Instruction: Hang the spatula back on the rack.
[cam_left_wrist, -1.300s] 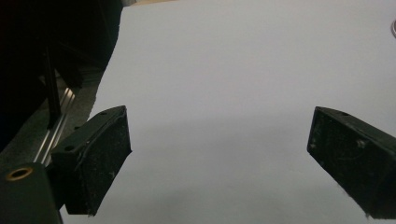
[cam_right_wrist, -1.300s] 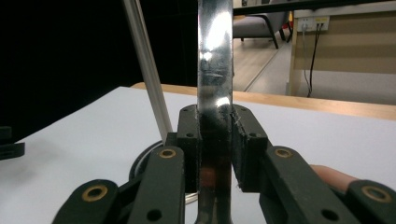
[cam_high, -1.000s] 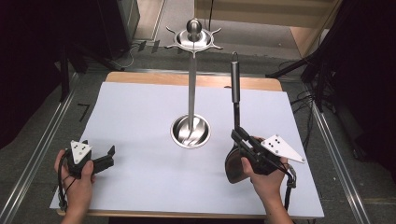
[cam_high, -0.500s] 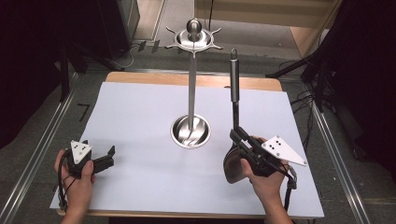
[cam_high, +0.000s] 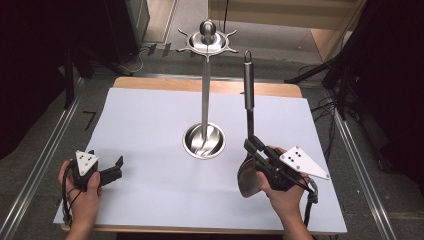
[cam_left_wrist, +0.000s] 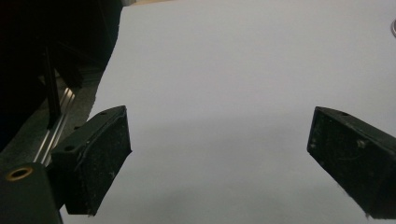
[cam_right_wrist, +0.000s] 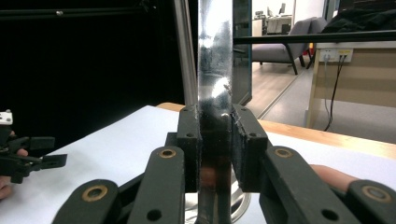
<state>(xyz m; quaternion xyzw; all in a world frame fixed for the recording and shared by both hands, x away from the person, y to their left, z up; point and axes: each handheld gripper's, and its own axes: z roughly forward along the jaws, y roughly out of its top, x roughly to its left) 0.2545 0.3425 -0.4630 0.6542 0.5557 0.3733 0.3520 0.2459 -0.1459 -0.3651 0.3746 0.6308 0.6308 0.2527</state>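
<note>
The right hand-held gripper (cam_high: 251, 145) is clenched on the flat steel neck of a spatula (cam_high: 248, 115), which stands nearly upright near the bench's (cam_high: 150, 115) right front corner, its blade apparently touching the white sheet. Just beside it stands the utensil stand (cam_high: 205, 100). The left hand-held gripper (cam_high: 119, 167) rests released near the left front corner.

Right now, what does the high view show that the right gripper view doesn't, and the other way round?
High view: the stand's hooked top and the whole spatula, ring to blade. Right gripper view: the right tool with pads clamped on the spatula's flat shank, and an office chair behind. Both: the stand's pole, the left tool, the white sheet.
</note>
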